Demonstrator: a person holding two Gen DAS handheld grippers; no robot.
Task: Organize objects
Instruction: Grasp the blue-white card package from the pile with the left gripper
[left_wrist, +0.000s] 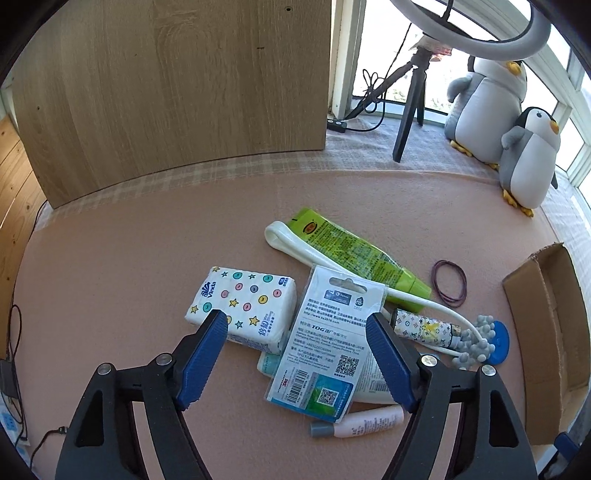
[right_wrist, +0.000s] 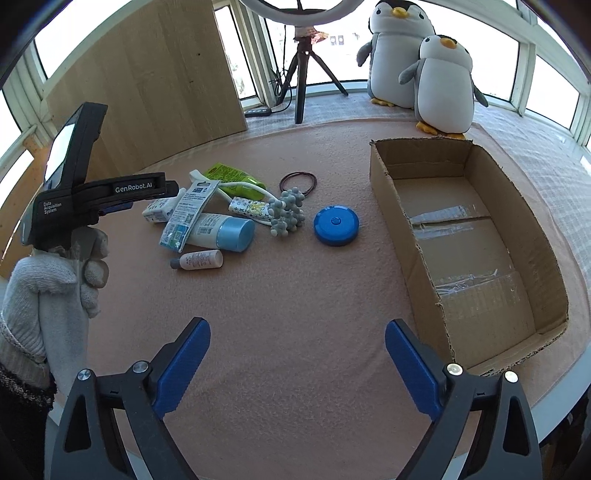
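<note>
A pile of small items lies on the pink mat. In the left wrist view my left gripper (left_wrist: 297, 323) is open above it, straddling a white carded package (left_wrist: 325, 343), with a tissue pack (left_wrist: 242, 308) at its left finger. A green tube (left_wrist: 354, 253), a white cable (left_wrist: 291, 243), a patterned tube (left_wrist: 424, 328), a grey knobbly ball (left_wrist: 478, 339), a blue disc (left_wrist: 500, 341), a small pink bottle (left_wrist: 364, 422) and hair ties (left_wrist: 450, 282) lie around. My right gripper (right_wrist: 297, 338) is open and empty over bare mat. The open cardboard box (right_wrist: 424, 258) is empty.
The left gripper's body (right_wrist: 85, 192), held by a gloved hand, shows in the right wrist view beside the pile. Two plush penguins (right_wrist: 439, 85) and a tripod (right_wrist: 303, 74) stand behind the mat. A wooden board (left_wrist: 173, 85) leans at the back left.
</note>
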